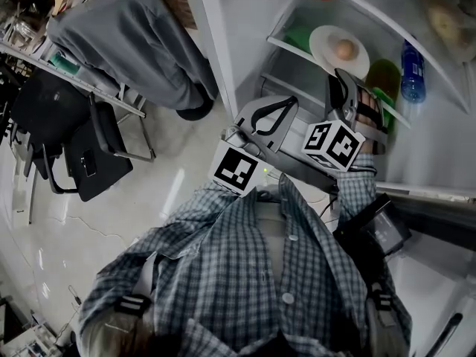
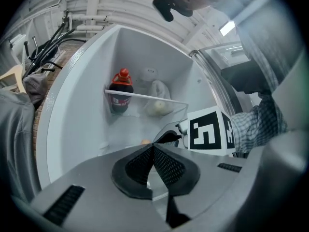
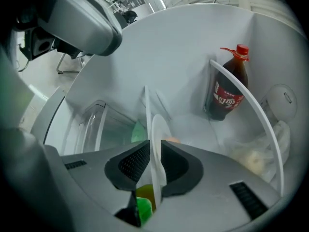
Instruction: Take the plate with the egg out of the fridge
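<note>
— Inside the fridge (image 1: 253, 13), at the glass shelf (image 1: 291, 49), sits the plate (image 1: 323, 42) with the egg (image 1: 344, 49) on it, and the right gripper (image 3: 155, 151) is clamped on its near rim!
— And the left gripper (image 2: 153, 149)?
— Jaws pressed together, nothing between them, just beside the right one. A cola bottle (image 3: 227, 88) stands further back.

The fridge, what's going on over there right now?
A person is reaching into the open fridge with two handheld grippers. The right gripper has its jaws closed on the rim of the white plate that carries the egg. The plate is inside the fridge, not yet out. The left gripper is shut and empty, just outside.
</note>
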`<state>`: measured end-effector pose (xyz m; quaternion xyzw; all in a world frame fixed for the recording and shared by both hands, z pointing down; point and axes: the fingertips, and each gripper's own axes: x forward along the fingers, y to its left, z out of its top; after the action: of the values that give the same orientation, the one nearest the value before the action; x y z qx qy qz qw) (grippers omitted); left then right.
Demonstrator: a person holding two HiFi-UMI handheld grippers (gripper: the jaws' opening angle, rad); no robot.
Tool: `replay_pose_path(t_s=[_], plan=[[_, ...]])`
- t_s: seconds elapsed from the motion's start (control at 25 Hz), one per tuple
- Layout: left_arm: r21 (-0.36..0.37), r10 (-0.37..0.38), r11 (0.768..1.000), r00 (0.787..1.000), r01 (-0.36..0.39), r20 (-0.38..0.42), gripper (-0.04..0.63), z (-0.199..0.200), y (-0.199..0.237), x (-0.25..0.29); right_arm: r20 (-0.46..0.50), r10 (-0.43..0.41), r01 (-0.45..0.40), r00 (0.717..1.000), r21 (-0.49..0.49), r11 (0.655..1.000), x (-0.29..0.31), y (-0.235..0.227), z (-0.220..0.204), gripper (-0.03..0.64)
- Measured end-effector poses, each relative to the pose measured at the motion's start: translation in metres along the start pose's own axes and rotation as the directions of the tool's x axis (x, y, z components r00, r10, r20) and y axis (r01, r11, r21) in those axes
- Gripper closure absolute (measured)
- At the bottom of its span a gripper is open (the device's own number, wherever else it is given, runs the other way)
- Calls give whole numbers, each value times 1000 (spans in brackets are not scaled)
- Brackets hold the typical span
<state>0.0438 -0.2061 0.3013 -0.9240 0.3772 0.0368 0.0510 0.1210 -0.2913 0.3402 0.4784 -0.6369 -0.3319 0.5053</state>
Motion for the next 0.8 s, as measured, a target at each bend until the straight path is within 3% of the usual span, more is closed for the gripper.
replay_pose_path(t_s=[0.2,0.28,0.44,0.64,0.8], plan=[[-67,-9,998,1000,8,-3,588,-4,3,4,0,-31,31,1000,-93,995,0,1,-1,558],[-86,-25,996,1000,24,-6,588,-7,2,6,2,-40,40,999,-85,996,-2,0,-2,591],[-131,-58,990,998,58,-1,588,-14,3,13,3,-46,46,999,-77,996,-2,0,-3,592],[-181,-50,982,999,50,7,588,-18,11,22,17,-53,54,998,-53,997,-7,1,-1,592],[-271,-54,961,999,53,4,586,-21,15,32,20,-61,62,998,-44,997,-13,1,-1,592]])
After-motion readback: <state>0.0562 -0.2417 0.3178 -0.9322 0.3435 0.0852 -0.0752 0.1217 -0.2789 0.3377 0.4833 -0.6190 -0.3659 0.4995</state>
